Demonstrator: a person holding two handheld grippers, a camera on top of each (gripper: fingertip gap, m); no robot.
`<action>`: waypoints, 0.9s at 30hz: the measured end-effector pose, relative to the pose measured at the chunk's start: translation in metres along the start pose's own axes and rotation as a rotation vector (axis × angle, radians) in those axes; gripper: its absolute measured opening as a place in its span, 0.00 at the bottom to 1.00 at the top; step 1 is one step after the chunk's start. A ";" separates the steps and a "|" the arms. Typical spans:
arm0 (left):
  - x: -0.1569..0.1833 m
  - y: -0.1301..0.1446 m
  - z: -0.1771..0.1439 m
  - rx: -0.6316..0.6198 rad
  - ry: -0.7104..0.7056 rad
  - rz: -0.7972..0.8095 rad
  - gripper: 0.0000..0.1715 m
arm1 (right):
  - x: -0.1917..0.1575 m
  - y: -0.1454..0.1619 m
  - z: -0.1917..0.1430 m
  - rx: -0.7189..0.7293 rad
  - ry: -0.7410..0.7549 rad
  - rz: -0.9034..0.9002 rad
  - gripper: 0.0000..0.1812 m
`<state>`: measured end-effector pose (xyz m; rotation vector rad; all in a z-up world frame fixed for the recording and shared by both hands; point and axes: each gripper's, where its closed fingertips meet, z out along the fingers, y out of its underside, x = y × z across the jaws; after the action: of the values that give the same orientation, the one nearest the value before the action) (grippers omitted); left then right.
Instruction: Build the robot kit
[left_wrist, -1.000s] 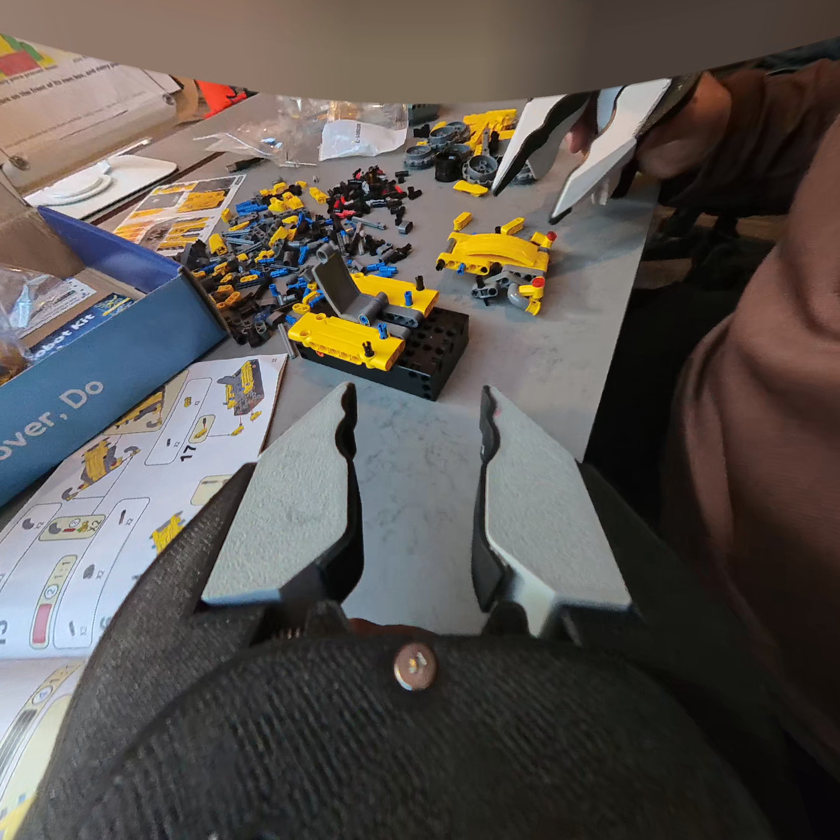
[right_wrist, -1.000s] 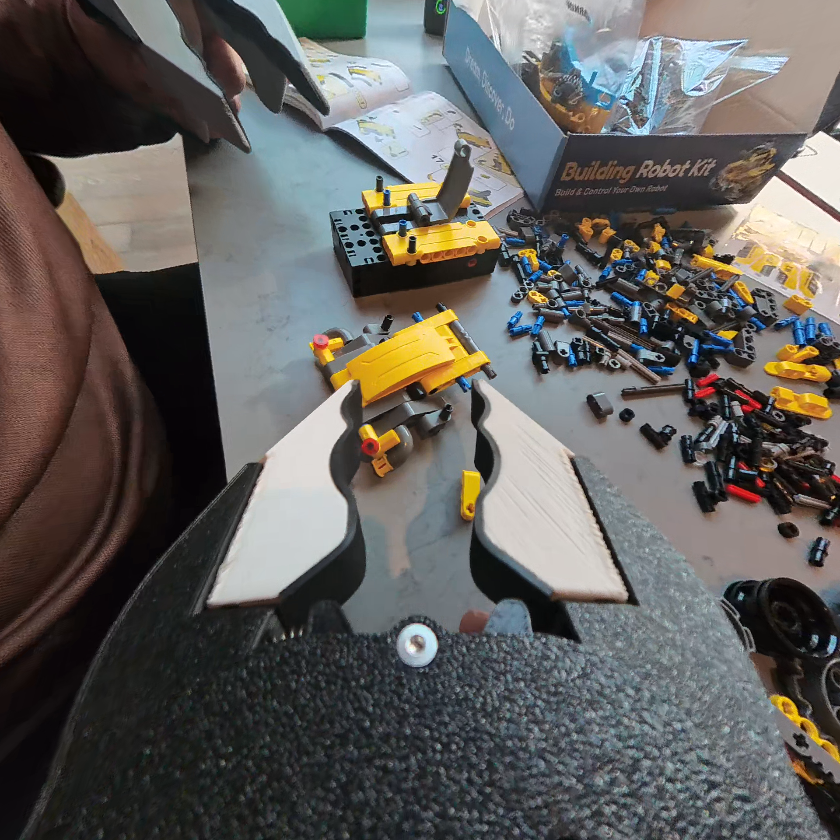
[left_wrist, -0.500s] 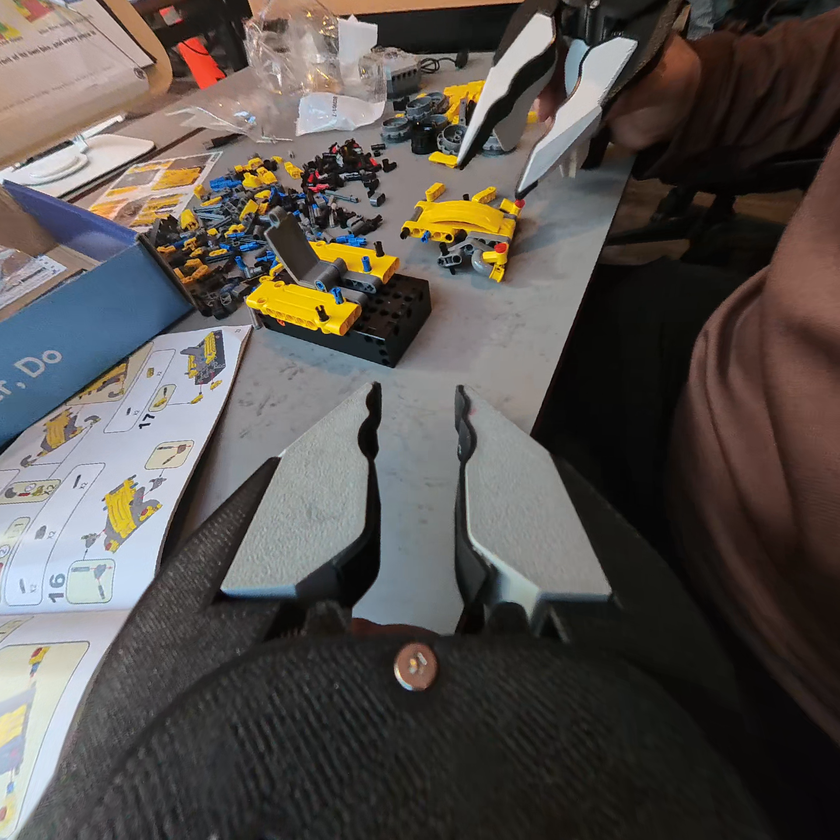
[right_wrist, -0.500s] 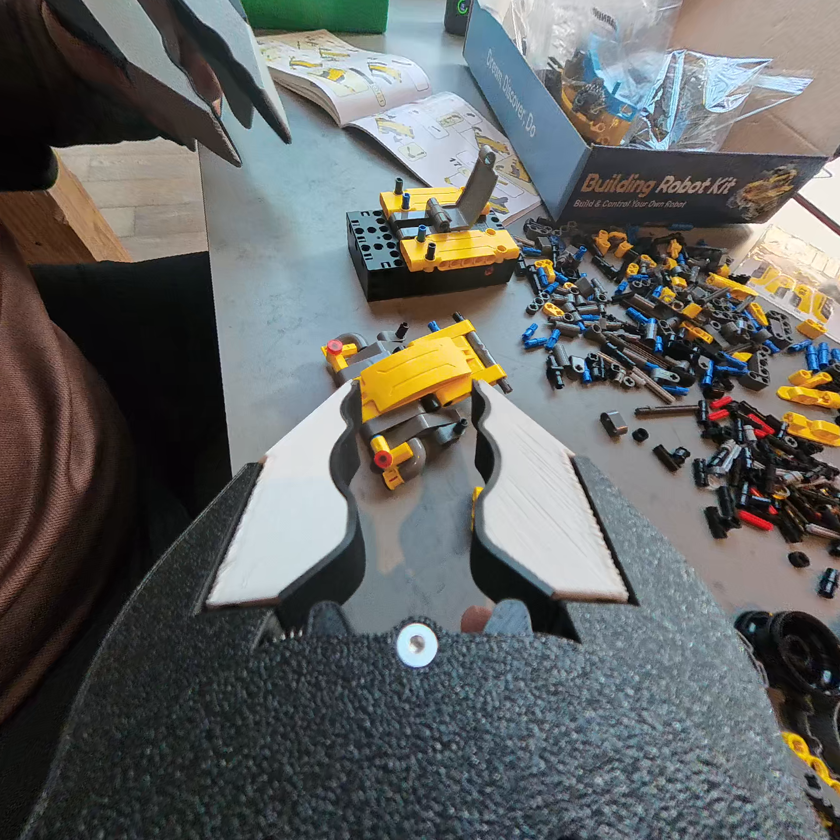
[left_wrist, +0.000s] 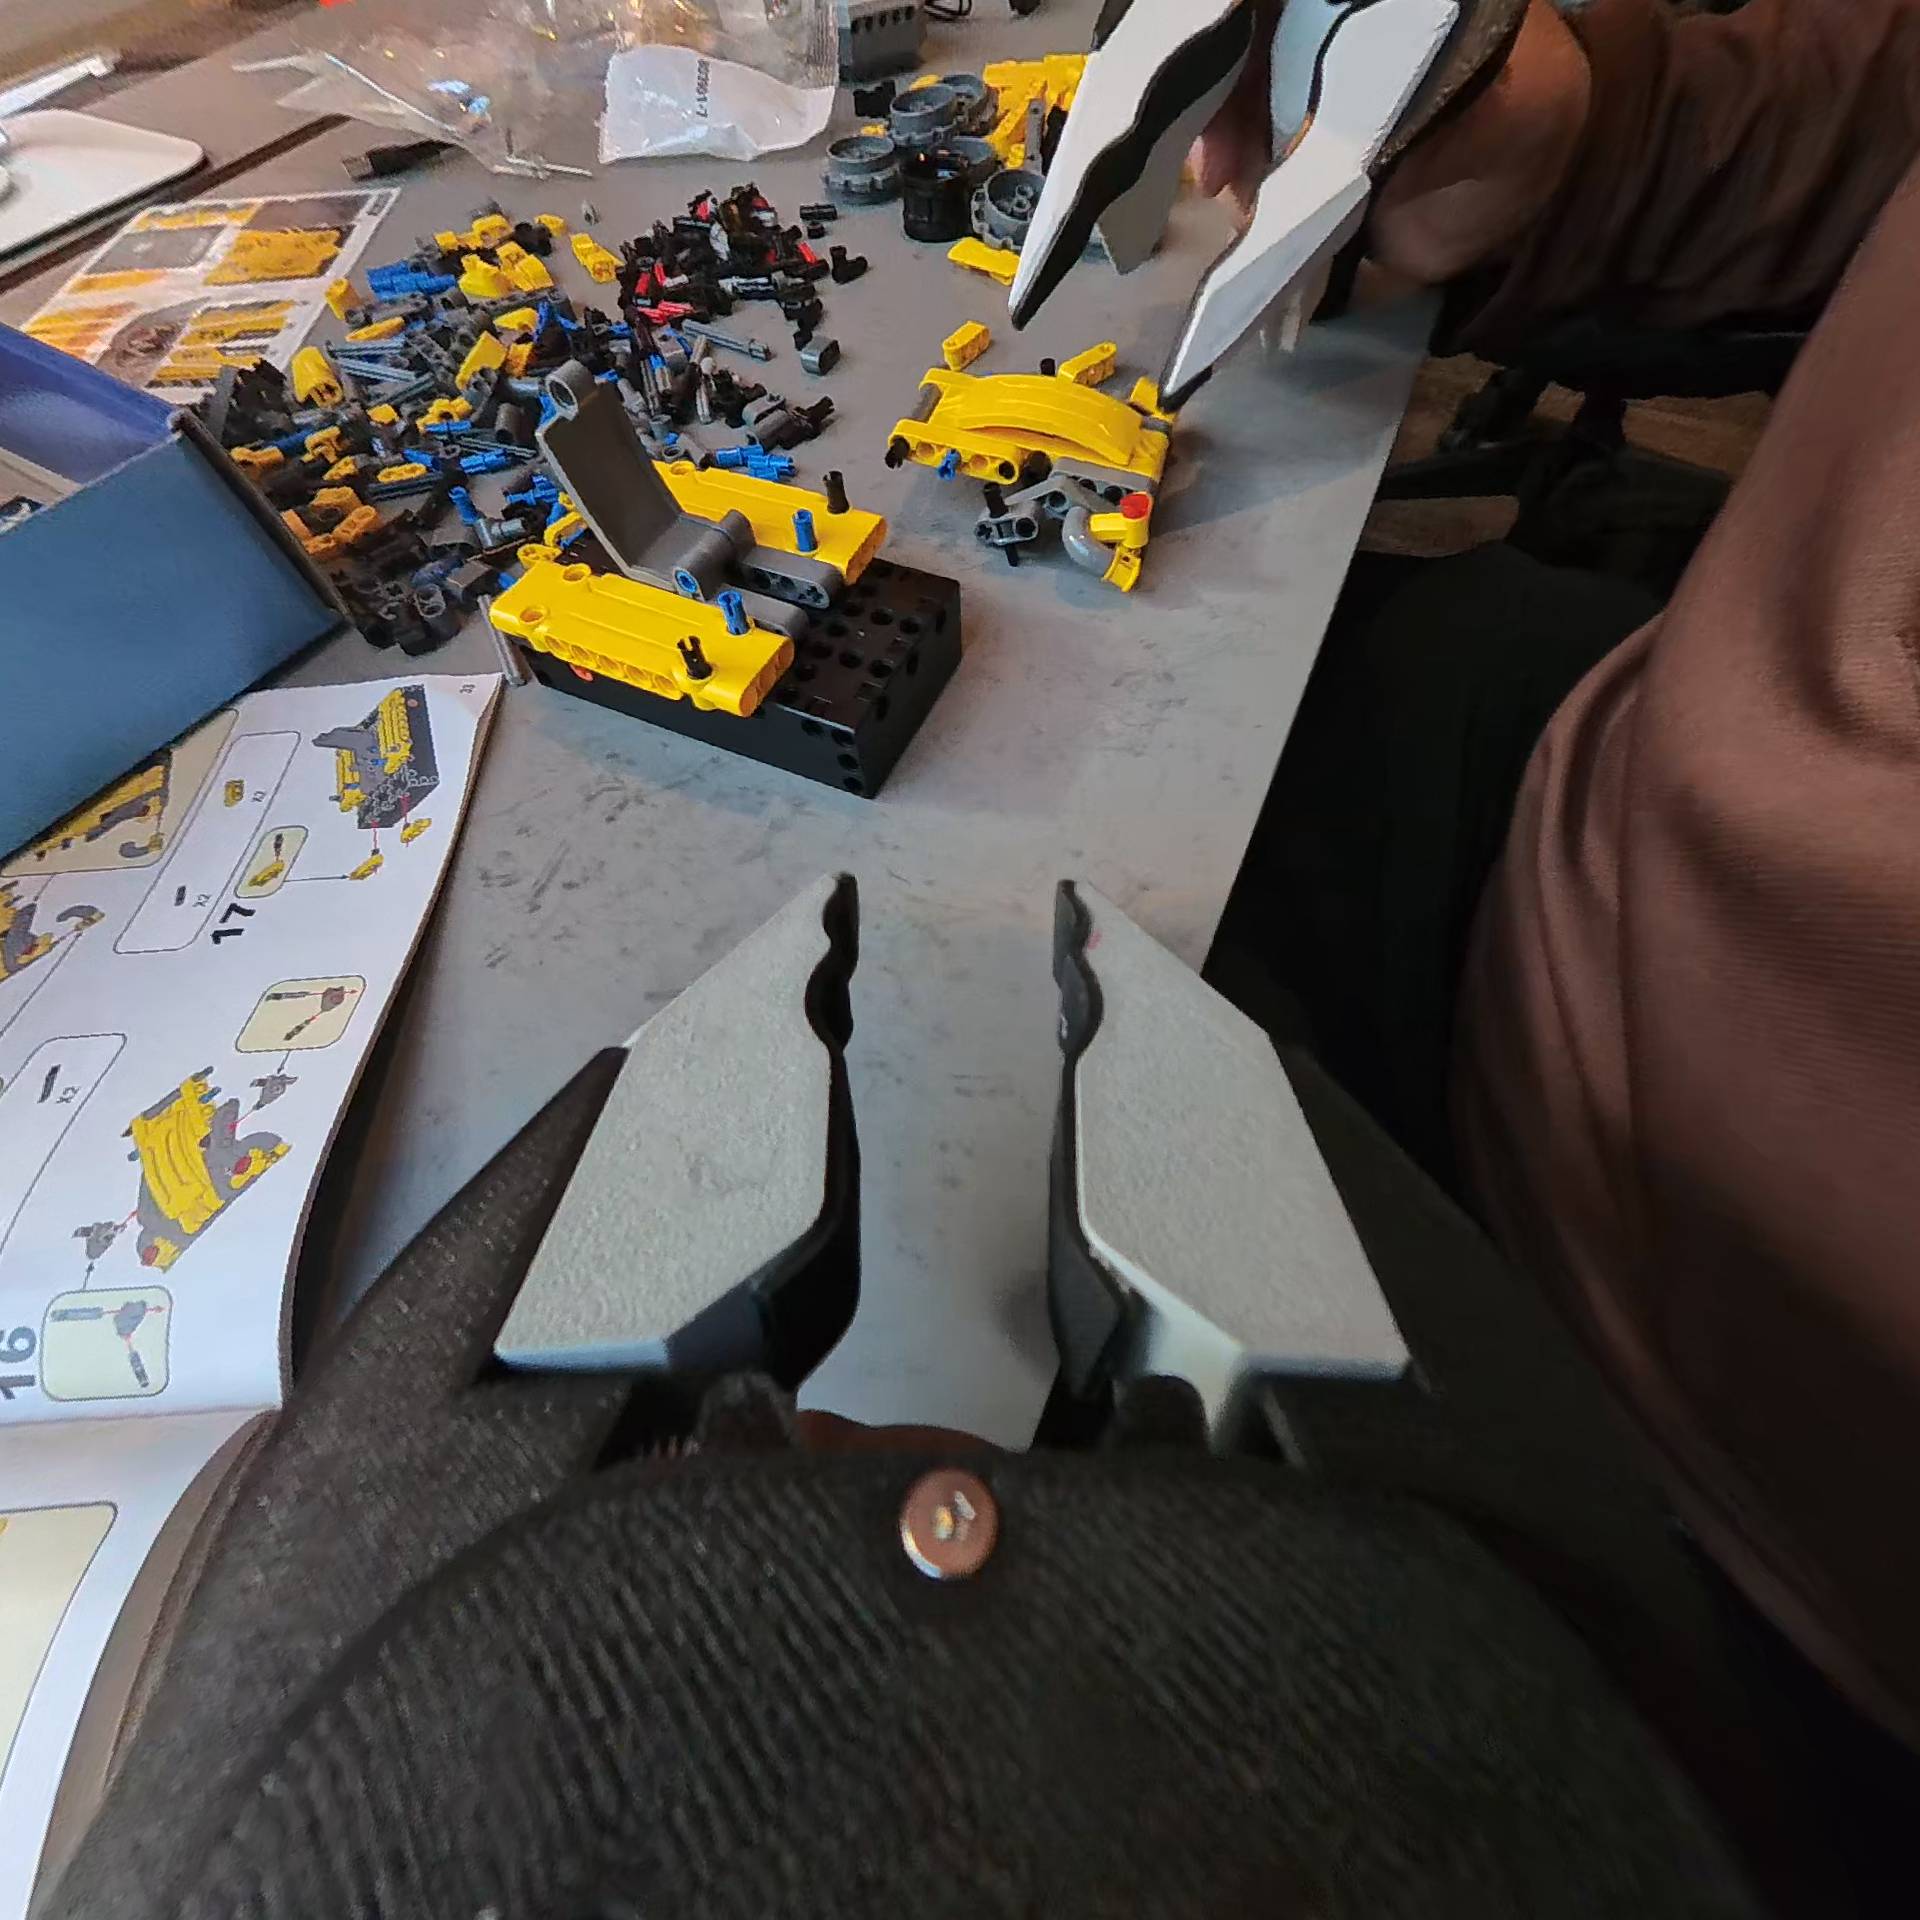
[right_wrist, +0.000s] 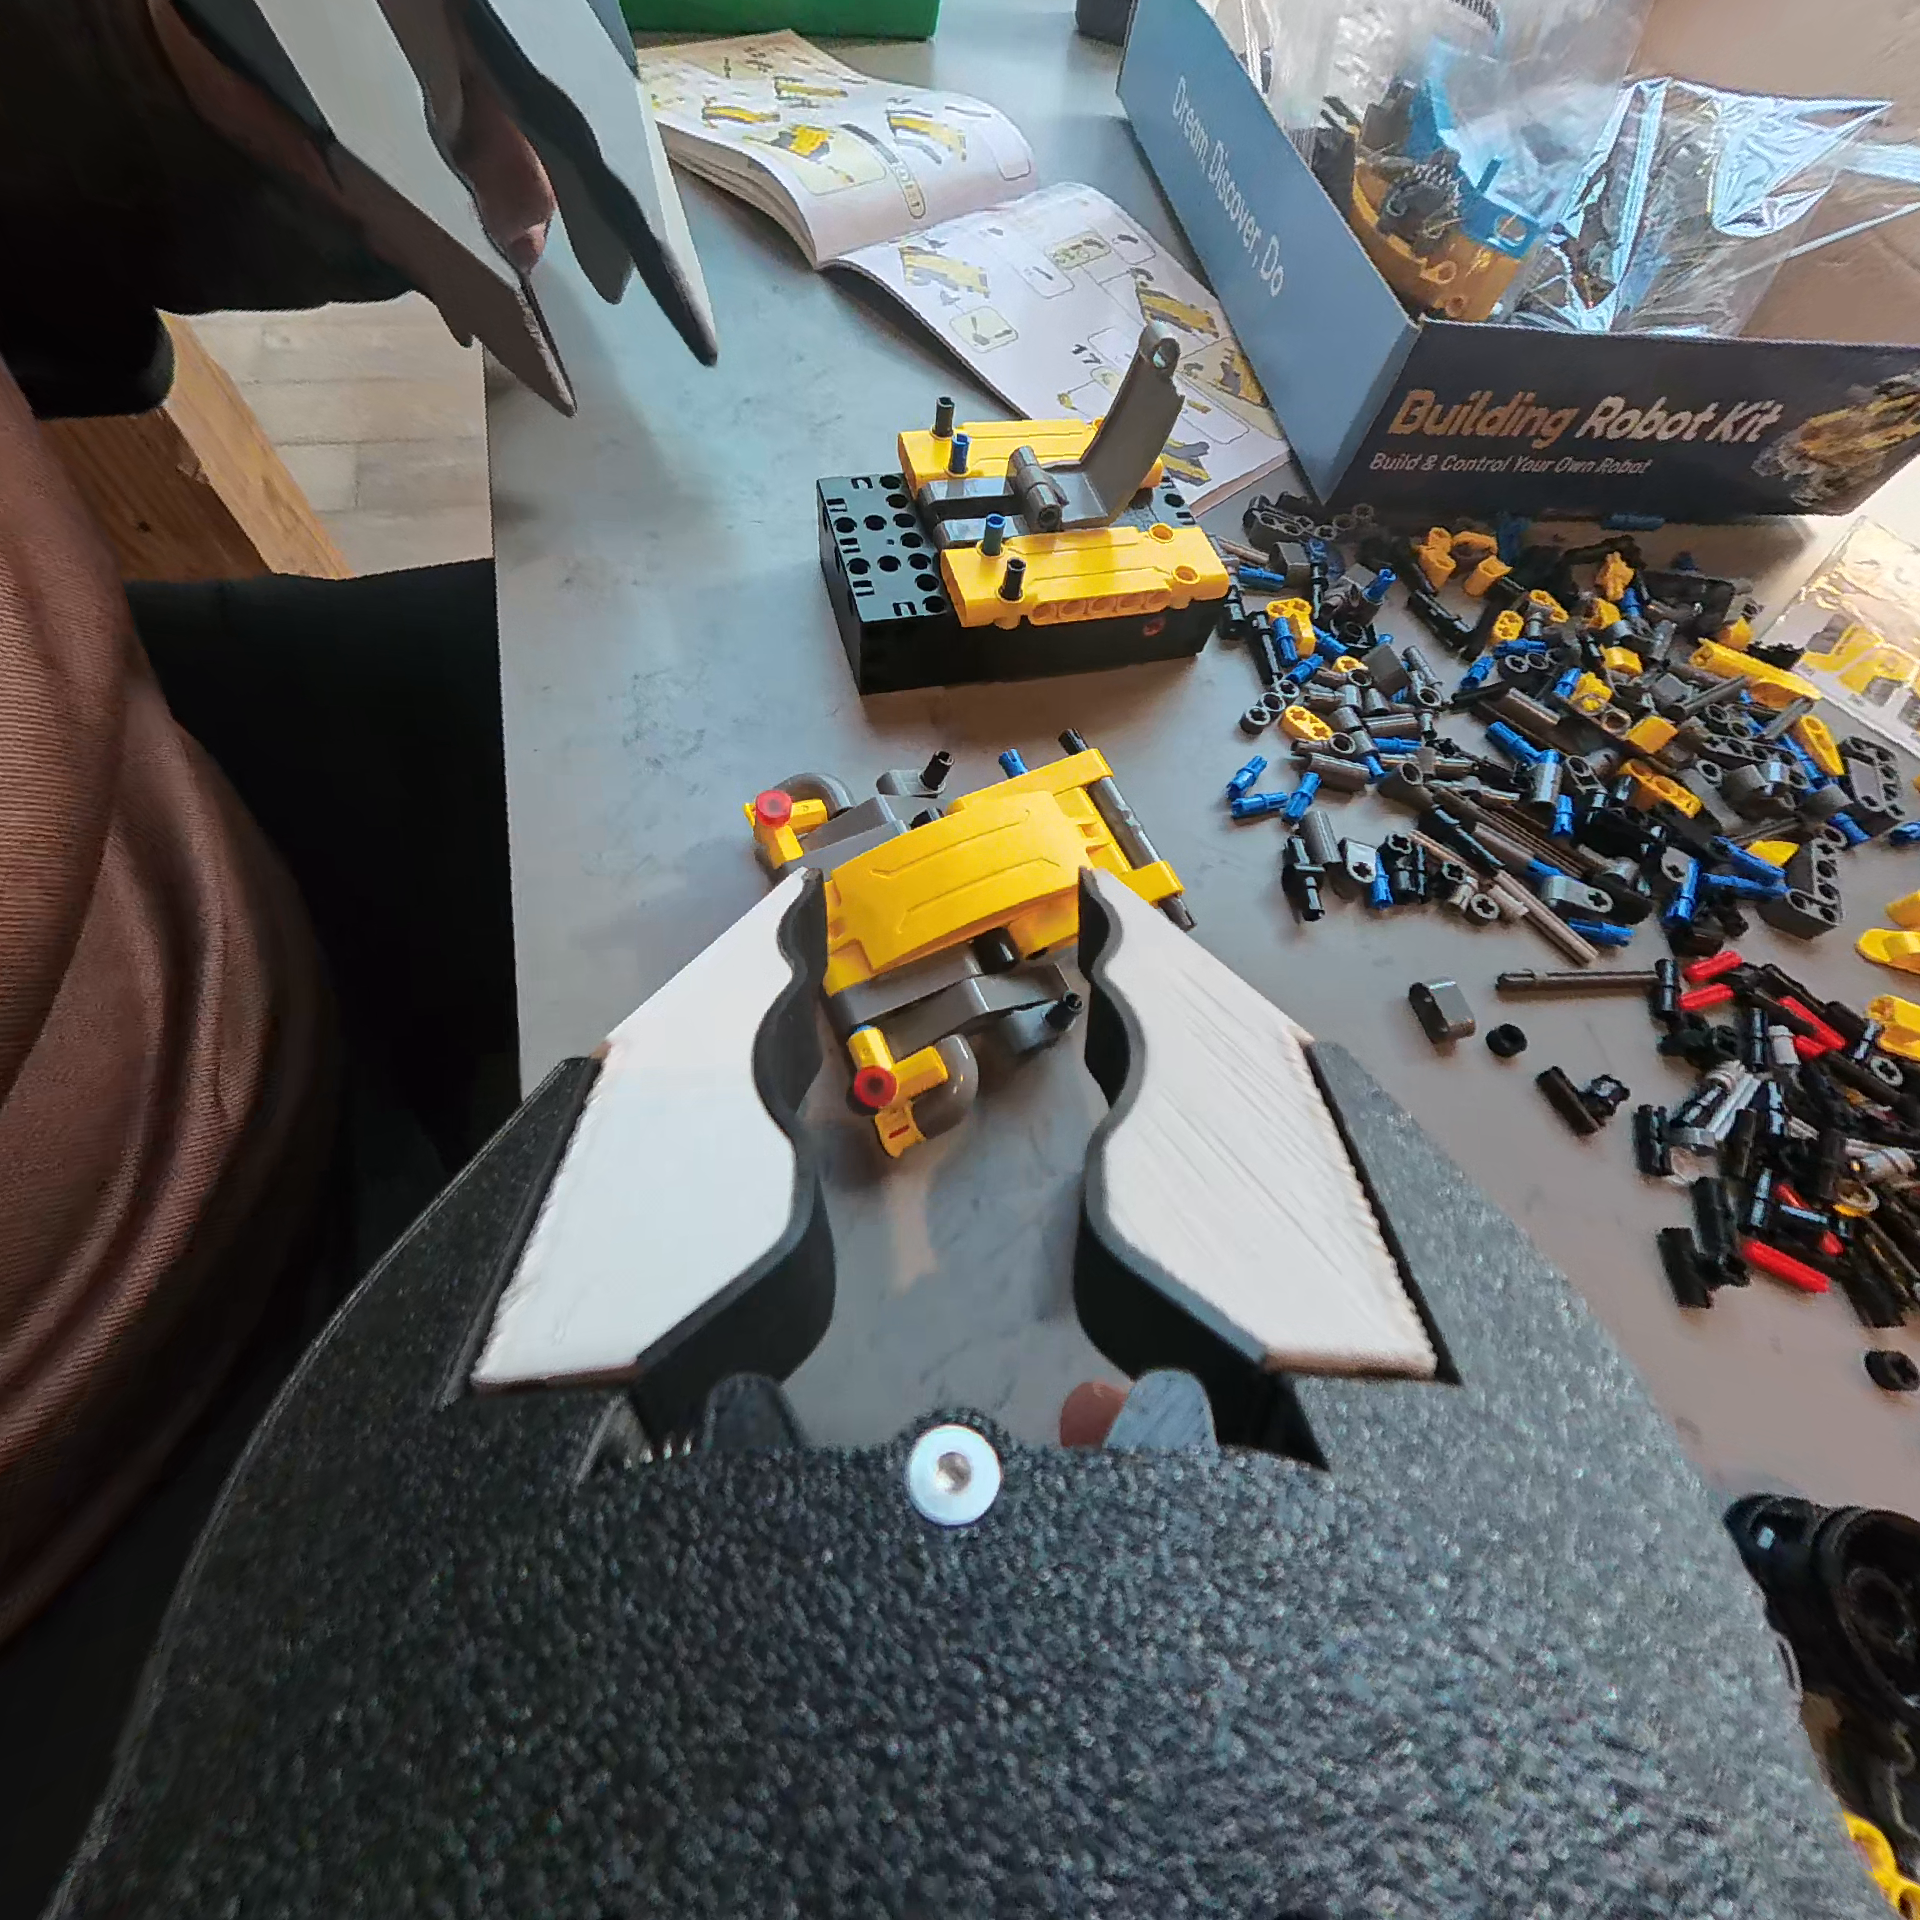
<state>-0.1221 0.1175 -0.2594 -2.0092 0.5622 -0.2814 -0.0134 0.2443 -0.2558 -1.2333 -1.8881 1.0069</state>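
I've brought the right gripper (right_wrist: 943, 904) forward and down: its open fingers, which were short of the yellow sub-assembly (right_wrist: 966, 883) a second ago, now straddle it on the desk (right_wrist: 665, 665). My left gripper (left_wrist: 954, 904) narrowed halfway through, then reopened partway over bare desk.

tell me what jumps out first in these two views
The right gripper stands open around a small yellow and grey brick assembly near the table's front edge. Behind it sits a black block topped with yellow beams, beside a wide scatter of loose small parts. The left gripper is open and empty above bare table, next to an open instruction booklet.
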 end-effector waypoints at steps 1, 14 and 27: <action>0.001 0.000 0.000 -0.003 0.006 -0.001 0.21 | 0.000 0.000 0.001 -0.001 -0.004 -0.003 0.25; 0.002 0.003 0.003 -0.029 0.015 -0.002 0.16 | -0.002 -0.001 0.003 -0.002 -0.026 -0.007 0.24; 0.000 0.006 0.006 -0.051 -0.040 0.050 0.15 | -0.001 0.000 0.006 -0.015 -0.015 -0.029 0.24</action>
<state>-0.1212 0.1193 -0.2672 -2.0424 0.5989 -0.1979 -0.0179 0.2422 -0.2587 -1.2073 -1.9226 0.9910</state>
